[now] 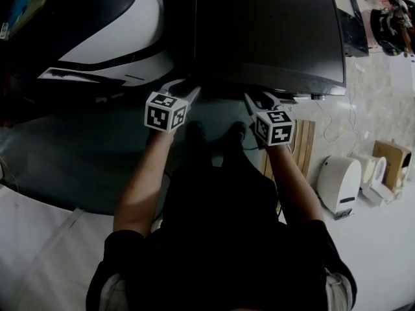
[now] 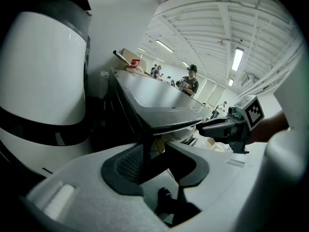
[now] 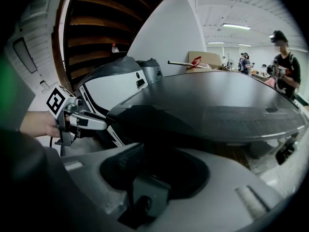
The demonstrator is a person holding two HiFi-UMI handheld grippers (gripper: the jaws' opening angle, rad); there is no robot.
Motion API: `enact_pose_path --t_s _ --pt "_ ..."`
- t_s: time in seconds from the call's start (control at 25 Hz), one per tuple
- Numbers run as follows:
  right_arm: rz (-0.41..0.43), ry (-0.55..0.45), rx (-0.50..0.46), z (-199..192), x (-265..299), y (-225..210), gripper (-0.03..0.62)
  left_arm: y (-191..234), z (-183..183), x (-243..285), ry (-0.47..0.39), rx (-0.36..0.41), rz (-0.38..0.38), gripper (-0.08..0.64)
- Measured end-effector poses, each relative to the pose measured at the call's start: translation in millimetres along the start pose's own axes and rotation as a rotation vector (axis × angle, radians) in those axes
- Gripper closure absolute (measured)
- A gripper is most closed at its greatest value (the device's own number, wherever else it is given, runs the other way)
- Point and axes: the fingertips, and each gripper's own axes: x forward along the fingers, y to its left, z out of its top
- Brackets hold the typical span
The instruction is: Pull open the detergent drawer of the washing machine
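Bright hall, ribbed white ceiling. The washing machine [image 1: 272, 37] has a smooth, dark grey slab top with a rounded front edge; its drawer cannot be picked out. At that edge the left gripper [image 1: 183, 87] and right gripper [image 1: 259, 97] are released, jaws apart. A glossy white curved housing [image 1: 110, 37] stands alongside.

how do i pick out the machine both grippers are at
Near the top of the head view two big appliances stand side by side. The one meant is the dark machine on the right, with the left gripper and right gripper at its front edge. Its flat dark grey top sets it apart from the curved white appliance beside it.
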Motion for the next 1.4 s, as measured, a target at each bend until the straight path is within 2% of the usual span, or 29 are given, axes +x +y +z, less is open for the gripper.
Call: enact_pose_path --t_s 0.2,0.64,0.92,1.0,1.16,1.4 --pt "0.024 0.002 -0.03 -1.2 -2.2 5.7 0.446 -5.3 -2.5 -2.2 -0.004 0.004 0.001 0.4" --pt "0.034 0.01 -0.017 -13.2 -10.6 13.6 0.433 -16.0 -13.1 -10.9 -0.007 -0.011 -0.013 0.39" --pt "0.016 0.008 0.051 -16.9 -14.4 17.6 0.434 -13.5 -18.8 -16.9 -0.022 -0.043 -0.029 0.392" --pt "0.017 -0.009 0.072 -11.6 -12.3 17.7 0.434 -10.7 -14.5 -16.0 -0.025 -0.031 -0.024 0.399" --pt "0.009 -0.003 0.055 -7.8 -11.0 16.0 0.429 -15.0 -8.4 -13.8 -0.003 0.024 -0.041 0.408" --pt "0.007 -0.003 0.037 -7.3 -13.7 23.3 0.417 -22.2 -10.2 -17.2 0.007 0.053 -0.061 0.391"
